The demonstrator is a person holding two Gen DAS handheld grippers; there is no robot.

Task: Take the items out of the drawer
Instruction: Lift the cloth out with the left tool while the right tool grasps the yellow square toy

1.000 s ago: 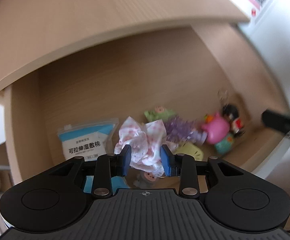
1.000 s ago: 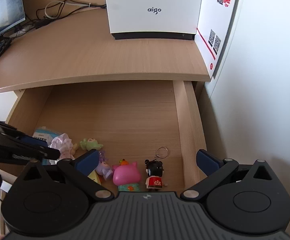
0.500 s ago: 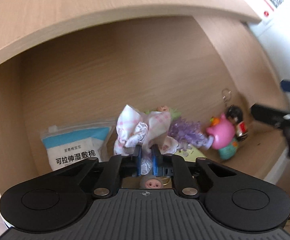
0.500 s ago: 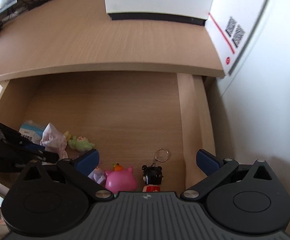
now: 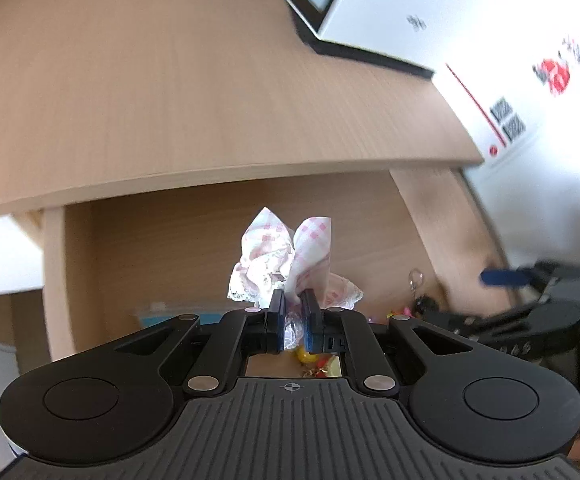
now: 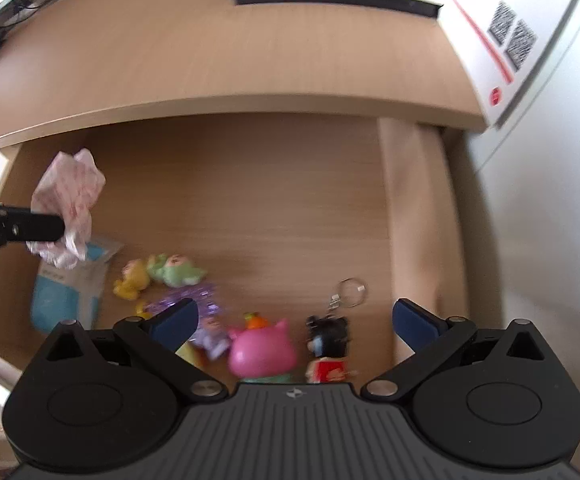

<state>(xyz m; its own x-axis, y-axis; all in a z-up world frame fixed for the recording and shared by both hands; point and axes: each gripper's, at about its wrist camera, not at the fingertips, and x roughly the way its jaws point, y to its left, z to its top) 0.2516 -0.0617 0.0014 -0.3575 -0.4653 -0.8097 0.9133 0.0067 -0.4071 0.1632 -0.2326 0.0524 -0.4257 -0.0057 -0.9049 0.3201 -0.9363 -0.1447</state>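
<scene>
One crumpled pink-and-white checked cloth (image 5: 286, 260), lace-edged, is clenched in the left gripper (image 5: 292, 322) jaws, lifted above the drawer (image 6: 250, 200) at the left of the right wrist view. The right gripper (image 6: 294, 320) jaws stand spread wide and empty. Below lie one blue packet (image 6: 66, 292), one pink pig toy (image 6: 262, 354), one keychain doll (image 6: 328, 346) and two small figures (image 6: 158, 274).

Both wrist views angled down (steeply), sharing the drawer (image 6: 250, 200)
</scene>
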